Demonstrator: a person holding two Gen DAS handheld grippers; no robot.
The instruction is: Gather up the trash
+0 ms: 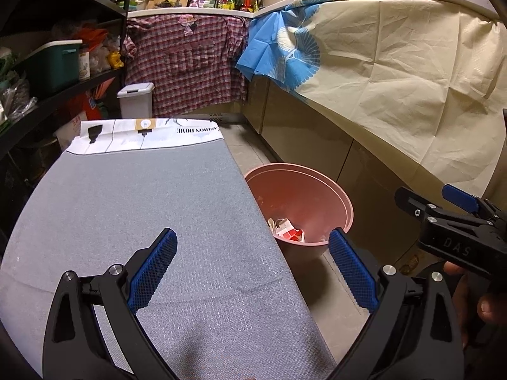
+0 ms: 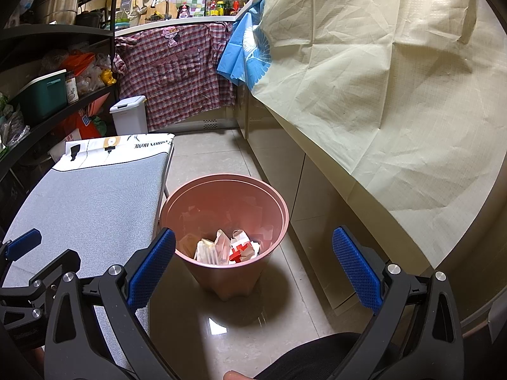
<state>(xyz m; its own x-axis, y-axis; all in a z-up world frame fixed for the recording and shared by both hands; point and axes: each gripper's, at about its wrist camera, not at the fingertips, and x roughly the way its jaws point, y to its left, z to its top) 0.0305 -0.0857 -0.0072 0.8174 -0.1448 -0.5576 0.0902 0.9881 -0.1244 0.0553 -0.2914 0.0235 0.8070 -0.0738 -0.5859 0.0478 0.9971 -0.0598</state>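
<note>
A grey padded table [image 1: 158, 221] occupies the centre-left of the left wrist view, with a white printed cloth [image 1: 142, 136] lying across its far end at 12 o'clock. A white lidded bin [image 1: 136, 99] stands on the floor just beyond the table. A red plaid shirt [image 1: 187, 63] hangs from the counter edge at 12 o'clock. A cream sheet with a blue patterned corner [image 1: 396, 72] drapes over the counter from 1 to 3 o'clock. Black shelving [image 1: 63, 91] at 9 to 10 o'clock carries a green storage box [image 1: 50, 66]. The floor is beige tile [image 2: 215, 158].
</note>
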